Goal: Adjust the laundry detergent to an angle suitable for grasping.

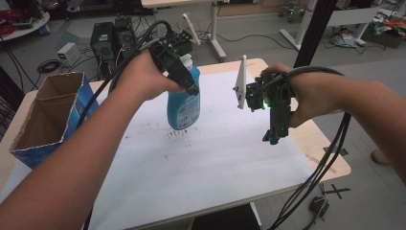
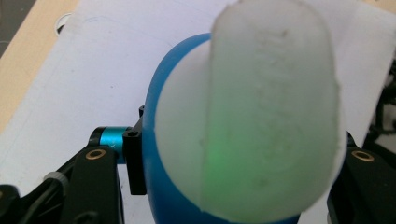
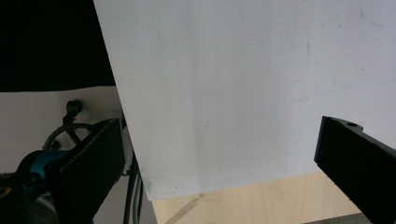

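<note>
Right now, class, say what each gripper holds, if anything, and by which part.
The left gripper is shut on the blue bottle, gripping it near the top, just below the white cap, and holding it above the table. The right gripper is open and holds nothing.

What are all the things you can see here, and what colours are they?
Bottle: one, blue with a white cap, held above the white sheet near the table's far side.
Cardboard box: one, brown inside and blue outside, open on top, at the table's left edge.
White sheet: one, white with dark specks, covering most of the table.
Table: one, pale wood, bare strip showing at the right.
Computer towers: two, black, on the floor beyond the table.
Cables: several, black, hanging past the table's right side.
Left gripper: one, black, shut on the bottle.
Right gripper: one, black, jaws apart and empty, pointing down over the table's right edge.
</note>
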Demonstrator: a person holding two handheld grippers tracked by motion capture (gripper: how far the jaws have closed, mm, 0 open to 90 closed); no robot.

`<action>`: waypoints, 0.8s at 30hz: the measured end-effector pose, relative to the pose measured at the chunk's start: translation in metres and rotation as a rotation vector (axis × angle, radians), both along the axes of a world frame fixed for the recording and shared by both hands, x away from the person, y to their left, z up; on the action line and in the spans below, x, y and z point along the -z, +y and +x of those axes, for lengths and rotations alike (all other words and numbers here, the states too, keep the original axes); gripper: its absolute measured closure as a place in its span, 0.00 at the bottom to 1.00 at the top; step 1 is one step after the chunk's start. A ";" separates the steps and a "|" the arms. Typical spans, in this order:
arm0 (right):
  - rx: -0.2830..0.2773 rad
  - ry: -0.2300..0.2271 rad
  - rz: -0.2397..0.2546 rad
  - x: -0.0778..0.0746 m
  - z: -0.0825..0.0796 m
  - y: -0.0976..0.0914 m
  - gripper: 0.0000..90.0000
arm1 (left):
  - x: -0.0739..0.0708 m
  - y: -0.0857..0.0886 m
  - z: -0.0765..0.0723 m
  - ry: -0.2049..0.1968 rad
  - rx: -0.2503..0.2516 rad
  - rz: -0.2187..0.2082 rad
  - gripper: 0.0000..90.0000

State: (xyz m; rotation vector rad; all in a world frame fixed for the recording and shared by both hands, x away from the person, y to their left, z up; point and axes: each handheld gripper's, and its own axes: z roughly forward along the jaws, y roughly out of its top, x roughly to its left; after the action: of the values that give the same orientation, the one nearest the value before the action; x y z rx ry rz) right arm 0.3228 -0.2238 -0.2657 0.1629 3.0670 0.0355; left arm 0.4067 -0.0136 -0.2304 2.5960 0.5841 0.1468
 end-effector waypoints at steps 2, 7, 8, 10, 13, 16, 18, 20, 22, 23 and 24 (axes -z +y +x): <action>-0.005 0.001 0.004 0.000 0.000 0.002 0.01 | 0.000 0.003 -0.002 0.004 0.021 0.002 0.42; -0.010 0.001 -0.001 0.001 0.000 0.005 0.01 | 0.003 0.017 -0.010 0.024 0.131 0.023 0.42; -0.006 -0.001 -0.002 0.001 0.000 0.006 0.01 | 0.005 0.020 -0.011 0.028 0.163 0.025 0.42; -0.011 0.004 -0.001 0.002 0.000 0.008 0.01 | 0.008 0.024 -0.013 0.037 0.205 0.030 0.42; -0.011 0.005 -0.006 0.003 0.001 0.009 0.01 | 0.012 0.031 -0.016 0.052 0.270 0.027 0.42; -0.013 0.010 -0.006 0.004 0.001 0.010 0.01 | 0.017 0.035 -0.021 0.063 0.368 0.036 0.42; -0.017 0.012 -0.001 0.006 0.002 0.011 0.01 | 0.019 0.036 -0.023 0.071 0.421 0.034 0.42; -0.014 0.011 0.000 0.006 0.003 0.012 0.01 | 0.022 0.037 -0.026 0.080 0.478 0.031 0.42; -0.014 0.014 0.003 0.007 0.003 0.013 0.01 | 0.024 0.038 -0.028 0.085 0.532 0.033 0.42; -0.022 0.013 0.005 0.008 0.004 0.013 0.01 | 0.026 0.038 -0.029 0.090 0.550 0.030 0.42; -0.018 0.015 0.004 0.008 0.003 0.014 0.01 | 0.027 0.038 -0.030 0.093 0.573 0.031 0.42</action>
State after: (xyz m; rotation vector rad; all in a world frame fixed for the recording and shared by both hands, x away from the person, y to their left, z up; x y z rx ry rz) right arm 0.3262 -0.2097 -0.2742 0.1361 3.0838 0.0412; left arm 0.3768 0.0247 -0.2575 2.6956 -0.1481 -0.1542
